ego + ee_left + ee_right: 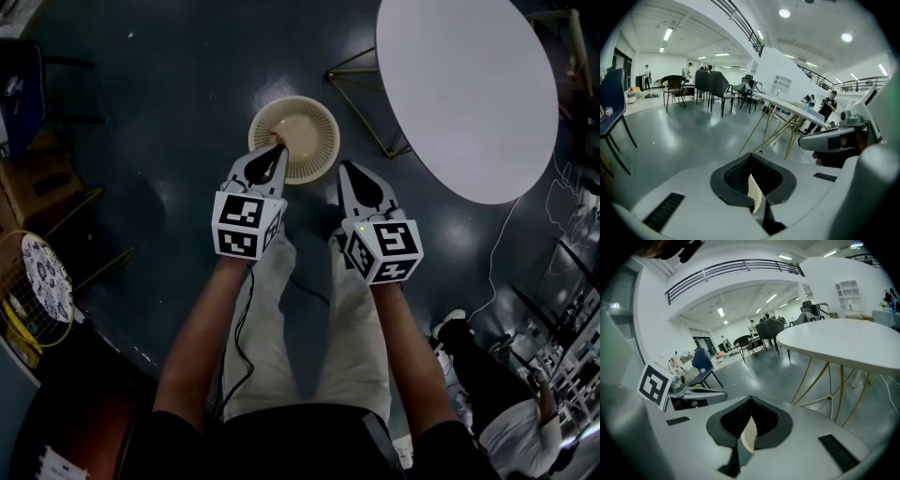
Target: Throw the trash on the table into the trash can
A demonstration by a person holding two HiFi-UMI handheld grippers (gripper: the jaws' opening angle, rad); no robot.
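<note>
Evidently no trash was in either grip. The left gripper had its jaws pressed together with nothing between the pads, and the right gripper was likewise closed on nothing. Both were held side by side in front of the person, pointing obliquely down.

The trash can stood on the dark floor just beyond the left gripper's tip, to the left of the table. It was a round, cream-coloured can with a ribbed wall and an open top. Whether anything lay inside could not be made out from the head view.

The white oval table, on thin gold legs, showed a bare top. The disposal step therefore appeared complete. The next move called for a check of the table for remaining items, with the jaws spread before any approach.
</note>
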